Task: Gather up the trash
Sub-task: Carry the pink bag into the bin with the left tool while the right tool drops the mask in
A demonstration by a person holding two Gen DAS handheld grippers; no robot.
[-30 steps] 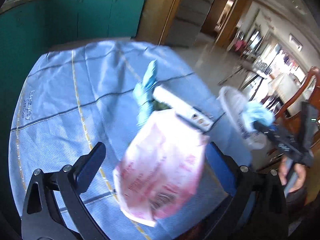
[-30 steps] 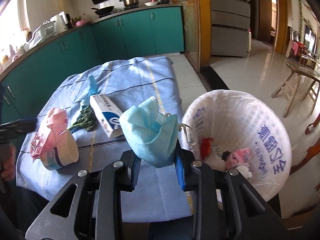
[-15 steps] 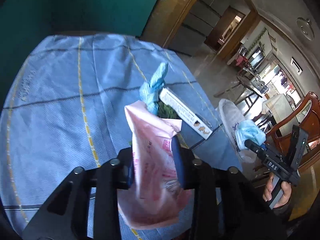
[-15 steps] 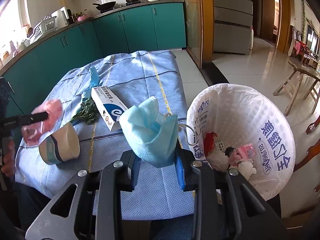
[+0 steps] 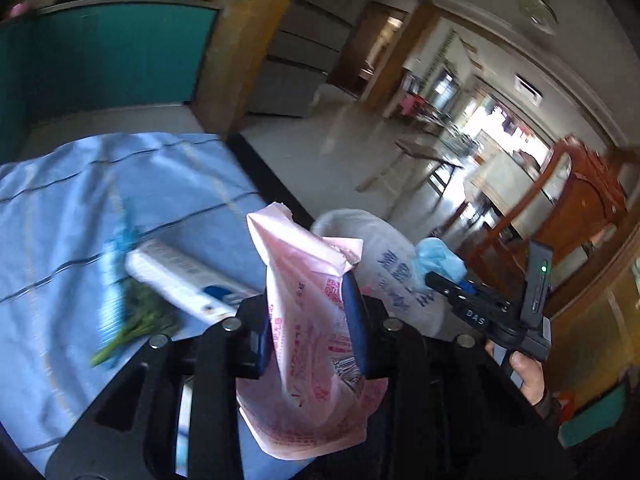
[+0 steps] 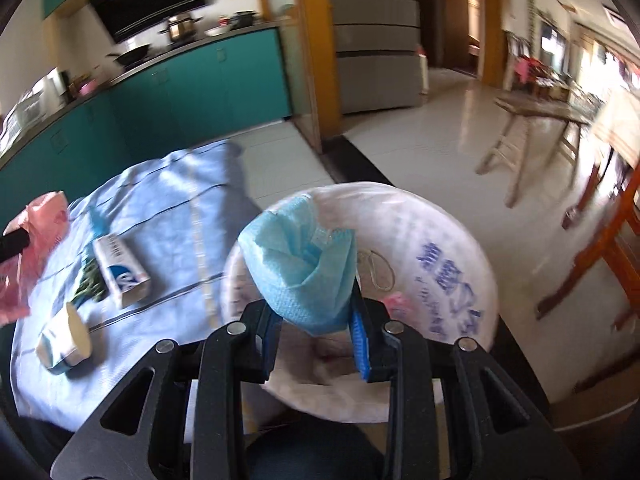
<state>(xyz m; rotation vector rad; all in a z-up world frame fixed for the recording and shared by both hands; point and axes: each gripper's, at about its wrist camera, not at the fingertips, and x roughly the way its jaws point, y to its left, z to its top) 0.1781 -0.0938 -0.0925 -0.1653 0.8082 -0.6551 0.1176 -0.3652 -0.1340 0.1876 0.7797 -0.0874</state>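
Left wrist view: left gripper (image 5: 308,322) clenched on pink plastic wrapper (image 5: 310,320), now lifted off the blue-clothed desk (image 5: 60,184) and swung toward white-lined trash bin (image 5: 384,264) at 2 o'clock; a second ago open above it.

Right wrist view: right gripper (image 6: 316,324) grasping crumpled blue face mask (image 6: 304,272), now directly over bin (image 6: 440,240) instead of beside it, so likely ready to drop. Left on desk at 9 o'clock: toothpaste box (image 6: 122,272), greens (image 6: 88,280), paper cup (image 6: 66,340).

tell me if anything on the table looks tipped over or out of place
The paper cup lies on its side on the blue tablecloth, mouth facing right. Loose greens lie against the white box. Nothing looks spilled.
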